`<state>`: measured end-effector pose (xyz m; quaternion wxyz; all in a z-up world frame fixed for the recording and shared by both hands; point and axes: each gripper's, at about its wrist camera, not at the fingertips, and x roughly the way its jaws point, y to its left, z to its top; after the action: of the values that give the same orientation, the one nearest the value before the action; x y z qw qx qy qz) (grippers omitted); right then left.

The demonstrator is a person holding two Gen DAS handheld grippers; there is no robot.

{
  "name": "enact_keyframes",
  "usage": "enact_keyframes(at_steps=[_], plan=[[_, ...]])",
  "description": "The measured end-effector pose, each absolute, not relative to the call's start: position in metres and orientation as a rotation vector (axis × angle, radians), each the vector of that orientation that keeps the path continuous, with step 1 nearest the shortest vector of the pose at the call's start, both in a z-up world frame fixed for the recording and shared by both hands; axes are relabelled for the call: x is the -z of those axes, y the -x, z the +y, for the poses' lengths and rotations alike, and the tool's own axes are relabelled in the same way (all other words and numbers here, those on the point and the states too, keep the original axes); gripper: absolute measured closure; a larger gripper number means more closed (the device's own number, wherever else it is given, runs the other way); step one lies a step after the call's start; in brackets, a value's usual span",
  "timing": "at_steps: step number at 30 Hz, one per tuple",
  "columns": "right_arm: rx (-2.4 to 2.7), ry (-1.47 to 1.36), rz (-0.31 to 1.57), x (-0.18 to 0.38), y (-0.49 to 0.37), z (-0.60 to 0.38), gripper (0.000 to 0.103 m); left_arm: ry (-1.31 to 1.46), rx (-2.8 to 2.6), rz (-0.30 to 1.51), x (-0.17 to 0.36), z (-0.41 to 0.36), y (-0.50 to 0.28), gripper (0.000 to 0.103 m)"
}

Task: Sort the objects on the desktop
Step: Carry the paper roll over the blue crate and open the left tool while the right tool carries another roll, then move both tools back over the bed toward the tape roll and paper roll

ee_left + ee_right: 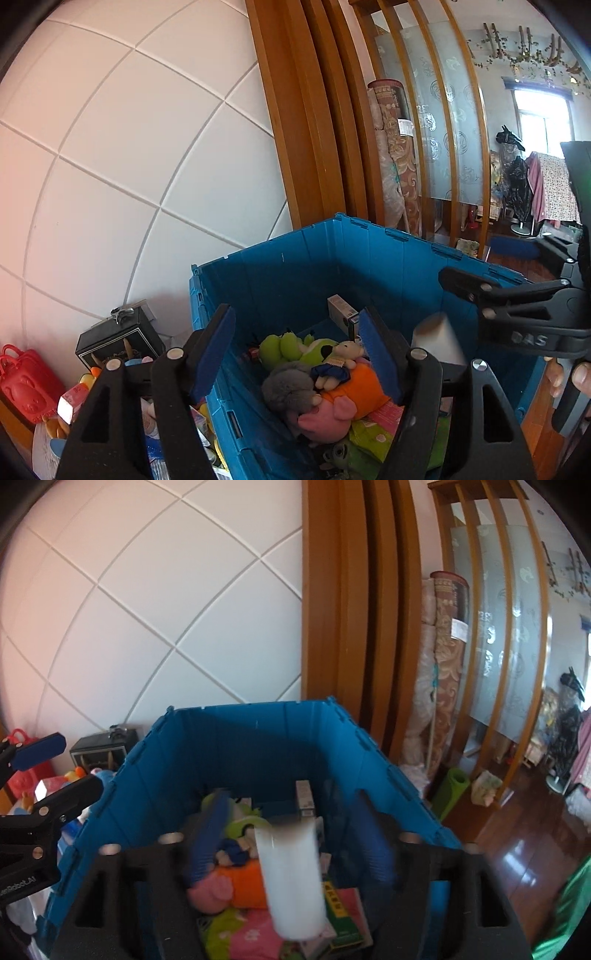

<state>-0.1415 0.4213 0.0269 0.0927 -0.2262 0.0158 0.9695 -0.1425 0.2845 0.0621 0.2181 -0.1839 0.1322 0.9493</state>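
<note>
A blue plastic crate (295, 258) (236, 746) holds plush toys (314, 380), boxes and packets. My left gripper (299, 354) is open and empty over the crate's left wall. My right gripper (295, 842) is open above the crate, its fingers blurred by motion. A white cylinder (291, 878) hangs between its fingers without touching them, blurred, over the crate; it also shows in the left wrist view (437, 343), under the right gripper's fingers (469, 288).
Left of the crate lie a black box (118, 343) (99, 749), a red plastic case (29, 384) and small toys. A tiled white wall (129, 147) and wooden door frame (295, 110) stand behind. Rolled carpets (443, 664) lean at the right.
</note>
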Motion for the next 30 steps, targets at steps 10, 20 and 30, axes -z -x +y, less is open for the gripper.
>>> enact_keyframes(at_steps=[10,20,30], plan=[[-2.852,0.618,0.001,-0.034,0.117,0.407,0.0,0.516,-2.663,0.298,-0.061,0.253,0.125,0.032],[-2.999,0.617,-0.037,-0.035,0.101,0.331,0.0,0.588,-2.766,0.188,-0.044,0.166,0.115,0.032],[-3.17,0.761,-0.059,-0.01,0.115,0.211,0.0,0.851,-2.946,0.062,0.019,-0.001,0.12,0.032]])
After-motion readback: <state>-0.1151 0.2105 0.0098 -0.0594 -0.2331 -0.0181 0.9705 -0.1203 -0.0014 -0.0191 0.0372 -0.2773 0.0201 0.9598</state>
